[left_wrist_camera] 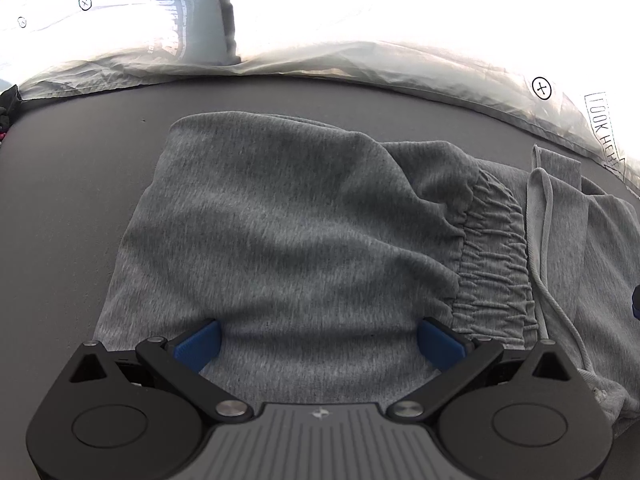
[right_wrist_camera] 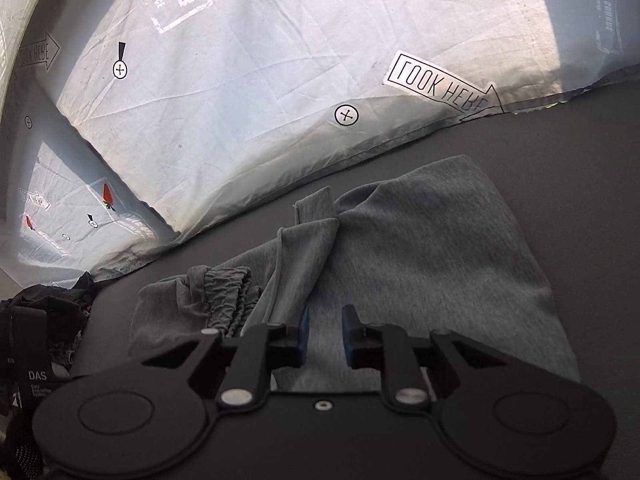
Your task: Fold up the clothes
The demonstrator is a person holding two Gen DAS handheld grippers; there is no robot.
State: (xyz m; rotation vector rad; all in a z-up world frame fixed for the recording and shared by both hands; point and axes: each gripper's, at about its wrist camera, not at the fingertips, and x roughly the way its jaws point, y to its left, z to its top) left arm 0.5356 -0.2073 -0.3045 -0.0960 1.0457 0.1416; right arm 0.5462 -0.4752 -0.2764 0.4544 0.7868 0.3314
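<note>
1. Plainly soft and light, the grey shorts should drape and sag wherever they are lifted; the knit looks thick enough to hold a crease once pressed flat, and nothing about it is slippery or fragile.
2. Best hold, as I judge it, is a pinch through both layers at an edge or corner, such as the near hem or the gathered waistband, which is the firmest part; the loose drawstring would only pull free.
3. In the left view the shorts lie on the dark grey table, already doubled over: a smooth heathered panel covers the middle, the puckered waistband sits to its right, and the pale drawstring trails toward the near right.
4. From the right view the same shorts show a flat panel on the right, a raised fold in the middle and the waistband bunched at the left.
5. Over the near edge of the fabric, the left gripper is spread wide and holds nothing.
6. Above the cloth, the right gripper has its blue pads close together with a gap between them; no fabric is seen pinched, so it reads as released.
7. Beyond the table a pale printed sheet hangs as a backdrop, and a dark heap of clothes lies at the far left.
</note>
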